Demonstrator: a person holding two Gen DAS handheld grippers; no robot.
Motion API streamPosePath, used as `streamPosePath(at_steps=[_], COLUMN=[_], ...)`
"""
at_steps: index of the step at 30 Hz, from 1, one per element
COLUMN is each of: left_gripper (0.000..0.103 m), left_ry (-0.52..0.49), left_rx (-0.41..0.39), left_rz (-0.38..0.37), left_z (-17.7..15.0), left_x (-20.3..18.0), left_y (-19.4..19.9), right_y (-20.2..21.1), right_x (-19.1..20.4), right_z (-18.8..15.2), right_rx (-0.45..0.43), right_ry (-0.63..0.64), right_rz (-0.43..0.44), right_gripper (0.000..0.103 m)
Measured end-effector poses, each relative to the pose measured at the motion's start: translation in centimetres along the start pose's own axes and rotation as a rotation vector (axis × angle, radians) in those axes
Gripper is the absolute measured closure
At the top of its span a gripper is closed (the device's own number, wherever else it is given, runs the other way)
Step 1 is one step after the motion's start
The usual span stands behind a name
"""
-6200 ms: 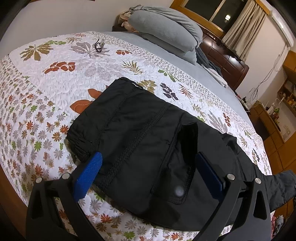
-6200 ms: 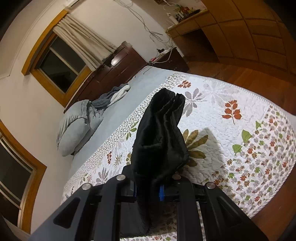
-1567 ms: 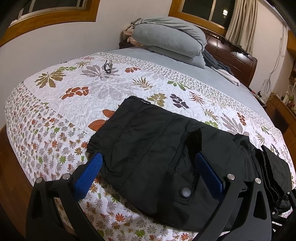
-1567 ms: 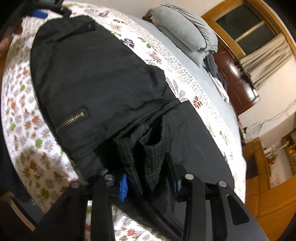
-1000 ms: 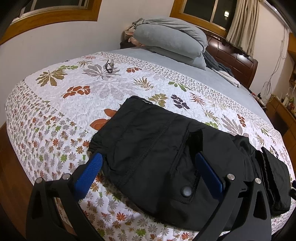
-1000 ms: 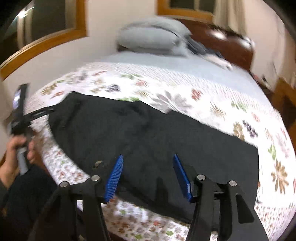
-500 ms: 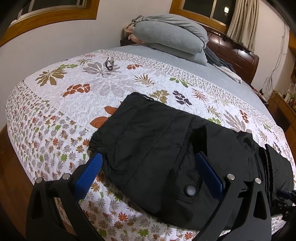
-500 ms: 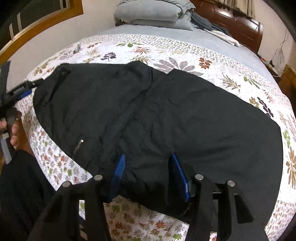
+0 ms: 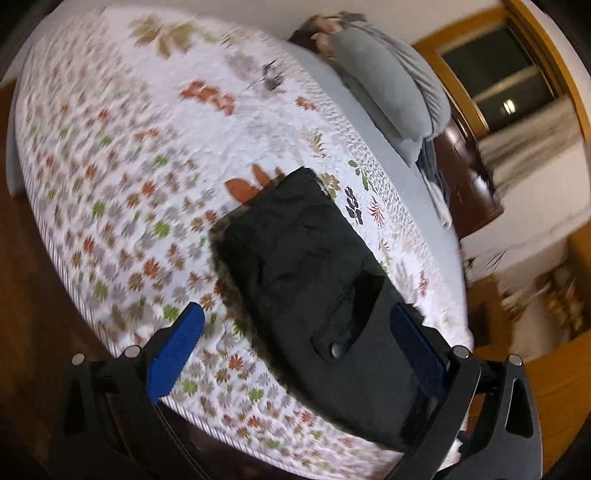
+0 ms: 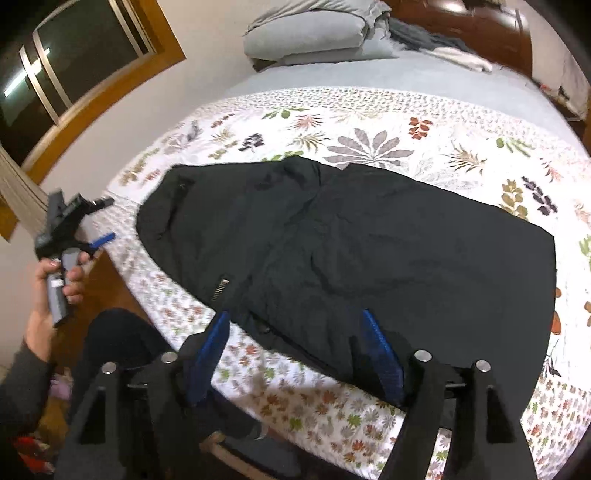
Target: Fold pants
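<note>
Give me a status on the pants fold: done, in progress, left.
Done: the black pants lie flat on the floral quilt, already doubled over once by the look of it. In progress: nothing gripped; the right tool and left tool both hang open at the near edge. Left: probably another fold to make them compact.

Home bedroom: quilted floral bedspread, grey pillows, dark wooden headboard, curtained window.

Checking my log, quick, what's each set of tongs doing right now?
Left tongs: open, holding nothing.
Right tongs: open, holding nothing; the pants lie free.
</note>
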State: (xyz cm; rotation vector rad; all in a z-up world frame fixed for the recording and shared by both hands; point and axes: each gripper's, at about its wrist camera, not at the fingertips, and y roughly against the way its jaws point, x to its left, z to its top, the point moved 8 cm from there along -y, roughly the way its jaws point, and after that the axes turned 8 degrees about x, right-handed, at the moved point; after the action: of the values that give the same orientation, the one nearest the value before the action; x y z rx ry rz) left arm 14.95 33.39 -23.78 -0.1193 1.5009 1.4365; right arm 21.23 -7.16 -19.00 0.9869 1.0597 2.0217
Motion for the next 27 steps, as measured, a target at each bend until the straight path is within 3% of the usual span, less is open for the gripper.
streamPosePath(at_steps=[4, 7, 10, 14, 18, 22, 27], left_gripper=[0.003, 0.003, 0.003, 0.003, 0.003, 0.003, 0.003], left_ry=[0.077, 0.147, 0.167, 0.178, 0.220, 0.257, 0.228], left_rx=[0.072, 0.105, 0.099, 0.084, 0.066, 0.008, -0.053], left_rz=[-0.060, -0.120, -0.179, -0.225, -0.216, -0.216, -0.149], left_z=[0.2, 0.4, 0.9, 1.5, 1.8, 2.3, 2.1], left_x=[1.3, 2.4, 2.5, 2.2, 2.7, 2.8, 1.5], left_y=[-1.5, -2.9, -4.0, -5.4, -6.7, -7.0, -7.0], right_y=[0.7, 0.1, -0.6, -2.1, -4.5, -7.3, -10.7], right_x=[1.4, 3.2, 6.0, 9.1, 11.7, 13.5, 15.5], right_z=[2.1, 4.2, 6.6, 10.3, 13.8, 16.7, 20.0], right_rx=[0.047, 0.093, 0.149, 0.195, 0.238, 0.267, 0.304], right_ry=[0.019, 0.068, 0.120, 0.178, 0.240, 0.291, 0.298], right_rz=[0.098, 0.117, 0.186, 0.209, 0.217, 0.170, 0.198], right_gripper=[0.016, 0.016, 0.016, 0.014, 0.012, 0.012, 0.012])
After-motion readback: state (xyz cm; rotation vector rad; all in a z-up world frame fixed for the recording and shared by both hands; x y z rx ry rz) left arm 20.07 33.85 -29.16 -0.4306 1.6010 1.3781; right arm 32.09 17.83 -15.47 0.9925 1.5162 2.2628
